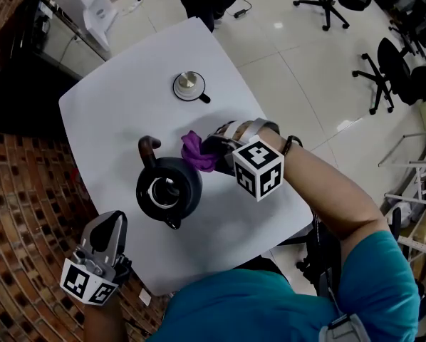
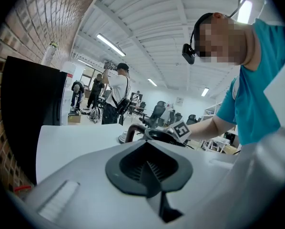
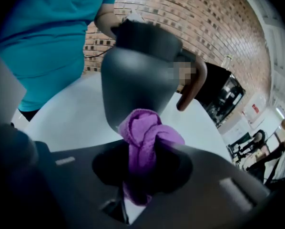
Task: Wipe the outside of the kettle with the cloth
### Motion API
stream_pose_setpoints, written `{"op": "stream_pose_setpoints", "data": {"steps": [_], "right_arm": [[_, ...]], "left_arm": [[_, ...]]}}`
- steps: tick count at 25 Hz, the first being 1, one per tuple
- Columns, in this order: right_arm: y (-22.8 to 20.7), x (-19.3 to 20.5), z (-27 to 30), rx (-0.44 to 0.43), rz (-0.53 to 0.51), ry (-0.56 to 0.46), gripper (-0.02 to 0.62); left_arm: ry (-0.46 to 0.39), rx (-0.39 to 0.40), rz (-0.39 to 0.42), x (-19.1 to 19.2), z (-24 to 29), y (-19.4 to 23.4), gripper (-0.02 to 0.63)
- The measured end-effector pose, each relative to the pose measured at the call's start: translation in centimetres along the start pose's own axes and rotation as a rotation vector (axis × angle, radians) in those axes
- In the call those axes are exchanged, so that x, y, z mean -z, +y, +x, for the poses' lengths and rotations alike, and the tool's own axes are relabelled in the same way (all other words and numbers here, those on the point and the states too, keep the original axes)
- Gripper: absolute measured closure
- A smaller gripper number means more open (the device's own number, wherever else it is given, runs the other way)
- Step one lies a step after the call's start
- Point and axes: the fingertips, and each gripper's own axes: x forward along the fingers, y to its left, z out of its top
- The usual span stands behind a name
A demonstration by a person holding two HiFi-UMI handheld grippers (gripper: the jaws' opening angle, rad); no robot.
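Note:
A black kettle [image 1: 169,187] with a brown curved handle [image 1: 147,147] stands lidless in the middle of the white table [image 1: 120,105]. My right gripper [image 1: 211,154] is shut on a bunched purple cloth [image 1: 196,150] that presses against the kettle's right side. In the right gripper view the cloth [image 3: 145,142] sticks out between the jaws, just in front of the kettle body [image 3: 135,73]. My left gripper [image 1: 107,235] hangs at the table's near left edge, apart from the kettle, its jaws closed together with nothing in them. The kettle [image 2: 157,135] shows far off in the left gripper view.
The kettle's lid [image 1: 189,85] lies on the far part of the table. A brick wall [image 1: 21,212] runs along the left. Office chairs [image 1: 380,66] stand on the tiled floor to the right. People [image 2: 115,97] stand in the background.

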Motion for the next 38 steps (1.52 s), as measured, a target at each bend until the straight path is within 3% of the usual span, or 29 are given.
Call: {"op": "stream_pose_setpoints", "data": {"steps": [5,15,22,29,33,38], "right_arm": [[2.9,-2.5,-4.3,-0.076,-0.033,-0.02,0.5],[4.1,-0.5,1.2,-0.134,0.065,-0.001,0.499],[4.7,0.7,2.0,-0.101,0.147,0.021,0.499],[5.5,-4.4,-4.7,-0.017,0.31,-0.017,0.499],[5.9,-5.3,-3.2,0.011,0.366,0.014,0.499],[6.6,-3.3,0.0,0.015,0.43,0.071,0.498]], "left_arm": [[-0.004,0.003,0.005,-1.0,-0.5,-0.4,0.604],[0.011,0.007,0.0,-0.6,-0.2,-1.1,0.604],[0.004,0.001,-0.015,-0.3,-0.5,-1.6,0.604],[-0.036,0.007,-0.028,-0.8,-2.1,-2.2,0.604],[-0.038,0.015,-0.027,-0.4,-3.4,-3.1,0.604],[-0.03,0.015,-0.025,0.7,-5.2,-3.6,0.604]]}}
